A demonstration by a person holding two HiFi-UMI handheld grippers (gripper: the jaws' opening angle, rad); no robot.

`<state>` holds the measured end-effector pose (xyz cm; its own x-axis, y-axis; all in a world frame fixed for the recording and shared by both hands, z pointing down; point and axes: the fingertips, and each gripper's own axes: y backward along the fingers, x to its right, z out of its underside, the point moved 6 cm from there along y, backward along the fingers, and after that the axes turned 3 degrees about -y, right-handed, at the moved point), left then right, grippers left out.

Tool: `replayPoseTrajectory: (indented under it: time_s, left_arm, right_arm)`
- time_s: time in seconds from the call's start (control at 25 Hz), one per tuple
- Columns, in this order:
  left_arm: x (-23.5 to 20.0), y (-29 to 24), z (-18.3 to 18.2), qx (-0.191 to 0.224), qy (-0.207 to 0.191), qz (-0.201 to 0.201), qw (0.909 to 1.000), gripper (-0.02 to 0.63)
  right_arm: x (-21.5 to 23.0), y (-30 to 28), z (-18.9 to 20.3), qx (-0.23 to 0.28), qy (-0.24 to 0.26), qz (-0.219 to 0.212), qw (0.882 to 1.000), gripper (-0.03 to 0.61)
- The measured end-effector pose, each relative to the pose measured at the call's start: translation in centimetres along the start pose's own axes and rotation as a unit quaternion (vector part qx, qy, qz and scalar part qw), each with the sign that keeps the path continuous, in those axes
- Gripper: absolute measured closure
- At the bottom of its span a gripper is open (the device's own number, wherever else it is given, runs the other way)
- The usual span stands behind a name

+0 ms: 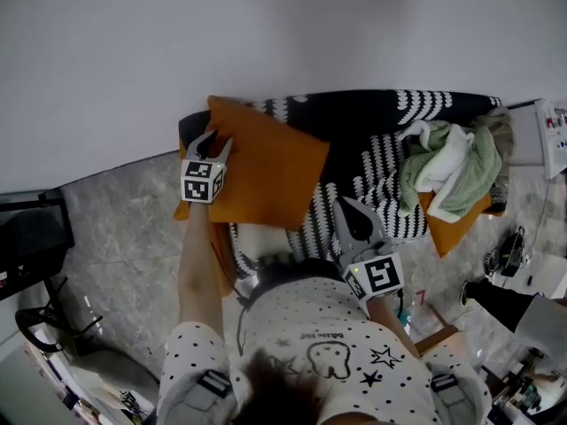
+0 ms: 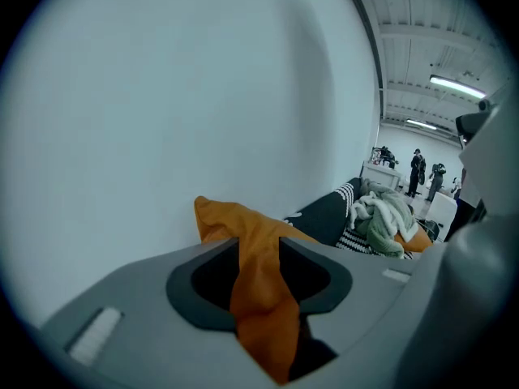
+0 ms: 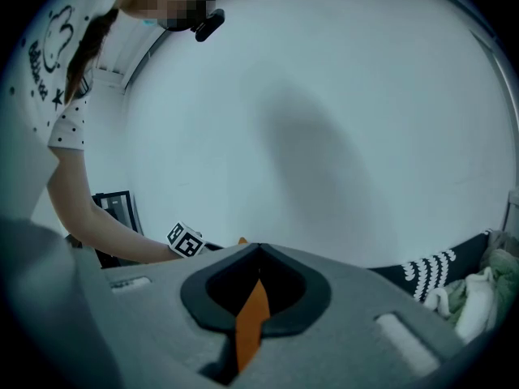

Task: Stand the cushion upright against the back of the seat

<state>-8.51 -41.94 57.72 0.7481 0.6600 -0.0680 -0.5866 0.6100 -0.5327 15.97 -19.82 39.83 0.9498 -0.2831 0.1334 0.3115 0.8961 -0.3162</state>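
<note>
The orange cushion stands tilted at the left end of the black seat with white pattern, close to the wall. My left gripper is at the cushion's upper left edge. In the left gripper view an orange fold runs loosely between the parted jaws of this gripper, which is open. My right gripper is at the cushion's lower right edge. It is shut on a thin strip of the orange fabric, and its tips meet above the strip.
A green and white blanket pile fills the seat's right end, over a second orange cushion. The pale wall rises right behind the seat. Dark furniture stands on the grey floor at left, clutter at right.
</note>
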Motion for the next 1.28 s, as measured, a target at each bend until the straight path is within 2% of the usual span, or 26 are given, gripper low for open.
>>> replayPoseTrajectory:
  time_s: [0.2, 0.32, 0.52, 0.76, 1.04, 1.28]
  left_arm:
    - [0.8, 3.4, -1.0, 0.042, 0.017, -0.025, 0.9987, 0.462]
    - [2.2, 5.4, -1.9, 0.065, 0.011, -0.03, 0.9974, 0.485]
    - [4.6, 9.0, -3.9, 0.104, -0.027, -0.047, 0.9931, 0.611]
    - [7.4, 14.6, -7.0, 0.18, 0.011, -0.077, 0.9806, 0.611]
    - [11.7, 20.7, -9.4, 0.237, 0.004, -0.109, 0.9654, 0.612]
    - [15.1, 25.2, -9.8, 0.271, 0.014, -0.143, 0.9517, 0.612]
  right_arm:
    - [-0.5, 0.5, -0.3, 0.012, 0.005, -0.013, 1.0, 0.577]
    - [-0.8, 0.7, -0.4, 0.019, 0.004, -0.022, 1.0, 0.577]
    - [-1.4, 0.9, -0.7, 0.033, 0.005, -0.039, 0.999, 0.577]
    - [-1.9, 1.8, -0.5, 0.037, 0.009, -0.053, 0.998, 0.577]
    - [-1.6, 2.7, -0.2, 0.04, 0.013, -0.063, 0.997, 0.578]
    - [-1.8, 3.4, -0.1, 0.035, 0.02, -0.085, 0.996, 0.578]
